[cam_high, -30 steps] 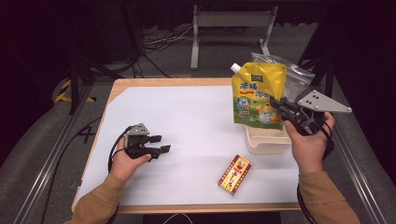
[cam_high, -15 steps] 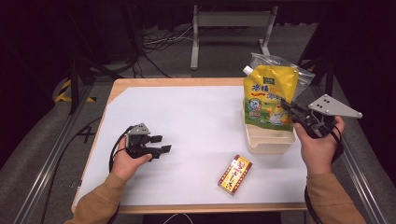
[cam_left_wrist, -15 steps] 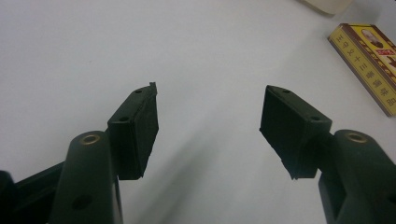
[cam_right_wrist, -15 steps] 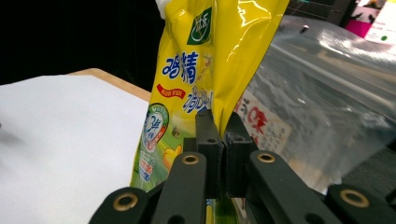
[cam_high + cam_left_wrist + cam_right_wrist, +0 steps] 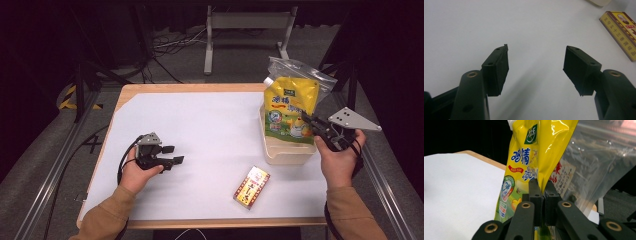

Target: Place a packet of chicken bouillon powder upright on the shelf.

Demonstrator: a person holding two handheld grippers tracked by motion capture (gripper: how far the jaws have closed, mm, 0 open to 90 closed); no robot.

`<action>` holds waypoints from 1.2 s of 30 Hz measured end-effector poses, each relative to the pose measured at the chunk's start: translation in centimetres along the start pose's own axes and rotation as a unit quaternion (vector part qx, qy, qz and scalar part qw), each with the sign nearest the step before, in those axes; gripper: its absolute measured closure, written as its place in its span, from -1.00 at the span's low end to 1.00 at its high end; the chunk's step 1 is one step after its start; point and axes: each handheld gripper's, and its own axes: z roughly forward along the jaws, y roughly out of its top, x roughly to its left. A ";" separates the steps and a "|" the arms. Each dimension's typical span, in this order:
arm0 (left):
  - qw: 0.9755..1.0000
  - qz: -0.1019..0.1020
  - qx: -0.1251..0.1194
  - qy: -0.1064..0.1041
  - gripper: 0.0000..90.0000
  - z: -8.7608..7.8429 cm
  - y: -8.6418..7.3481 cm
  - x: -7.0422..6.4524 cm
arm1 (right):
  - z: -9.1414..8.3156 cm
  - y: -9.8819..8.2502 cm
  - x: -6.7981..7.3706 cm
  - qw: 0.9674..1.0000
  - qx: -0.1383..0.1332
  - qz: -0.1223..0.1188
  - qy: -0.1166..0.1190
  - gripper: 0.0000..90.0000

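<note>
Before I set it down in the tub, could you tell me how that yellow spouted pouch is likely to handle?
The yellow pouch looks soft-sided, so it will probably flex and sag. The right gripper pinches only its edge, so it may swing. Stood upright in the shallow beige tub, it rises well above the rim and could lean or tip.

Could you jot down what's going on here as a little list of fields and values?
Held item: yellow pouch, upright over the cream bin
Right gripper: jaws shut on the yellow pouch's edge
Behind pouch: clear plastic bag
Left gripper: jaws apart, nothing between them, low over the white table
Loose item: small yellow-and-red box, flat on the table, apart from both grippers
</note>
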 end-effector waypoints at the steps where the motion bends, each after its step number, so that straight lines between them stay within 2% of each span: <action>1: 1.000 -0.001 0.000 0.000 -0.17 0.0 0.0 0.0 | 0.1 -0.2 0.0 1.000 0.002 0.000 0.000 0.95; 8: 1.000 -0.004 0.001 -0.001 -0.17 0.0 0.0 0.0 | 0.7 -1.8 -0.3 1.000 0.004 0.000 -0.001 0.94; 15: 1.000 0.009 0.003 -0.008 -0.18 0.2 0.1 -0.3 | 0.9 -2.9 -0.3 1.000 0.001 0.002 -0.004 0.94; 20: 1.000 0.006 0.004 -0.007 -0.18 0.2 0.1 -0.4 | 1.0 -3.4 -0.3 1.000 -0.008 -0.004 -0.001 0.94; 27: 1.000 0.004 0.007 -0.010 -0.18 0.4 0.1 -0.5 | 1.0 -4.3 -0.2 1.000 -0.018 -0.001 0.006 0.94; 32: 1.000 0.005 0.006 -0.011 -0.18 0.4 0.1 -0.4 | 1.0 -4.8 0.0 1.000 -0.014 0.002 0.014 0.93; 36: 1.000 0.005 0.007 -0.009 -0.18 0.3 0.1 -0.5 | 1.1 -5.2 0.2 1.000 0.003 0.007 0.022 0.90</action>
